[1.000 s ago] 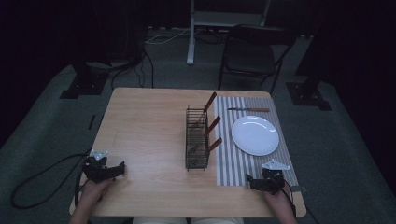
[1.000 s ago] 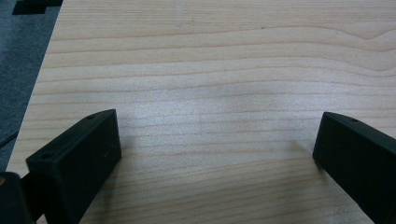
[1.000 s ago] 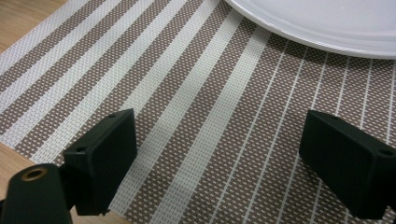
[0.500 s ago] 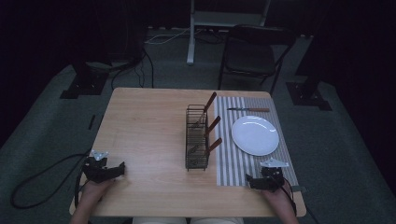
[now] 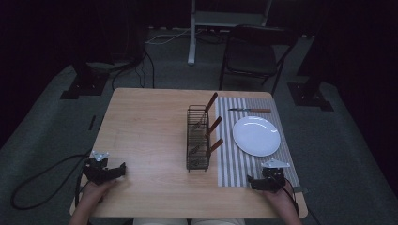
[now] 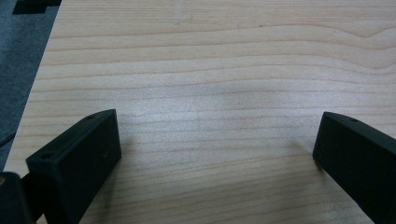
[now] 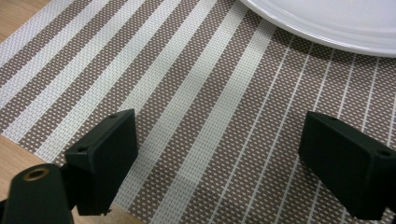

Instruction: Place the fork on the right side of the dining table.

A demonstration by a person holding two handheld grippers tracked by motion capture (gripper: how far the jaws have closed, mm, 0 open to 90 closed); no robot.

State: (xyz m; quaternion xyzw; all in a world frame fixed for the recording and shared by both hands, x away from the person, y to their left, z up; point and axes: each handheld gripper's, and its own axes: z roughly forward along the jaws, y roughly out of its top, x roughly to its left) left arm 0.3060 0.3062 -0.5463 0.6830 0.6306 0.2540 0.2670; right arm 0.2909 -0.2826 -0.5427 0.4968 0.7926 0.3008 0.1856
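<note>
Nothing much had moved since the second before, honestly. Both grippers sat in the same spots and the stuff on the wooden table [image 5: 145, 126] looked untouched.

Left gripper [image 5: 123, 168] rested near the table's front left corner, held by the person's left hand [image 5: 94, 190]. Its own view showed the jaws spread wide with only bare wood grain between them, so it was holding nothing.

Right gripper [image 5: 248, 183] was at the front right, on the near end of the striped placemat [image 5: 234, 164], with the right hand [image 5: 277, 194] behind it. Jaws were wide apart there too, just brown and white stripes between them, and the edge of the white plate [image 7: 327, 23] showed up ahead.

On the high view, the plate sat in the middle of the placemat, with a knife [image 5: 249, 110] lying across the mat's far end. A black wire rack [image 5: 197, 138] stood just left of the mat, with three wooden-handled utensils [image 5: 214, 124] sticking out, tilted to the right.
</note>
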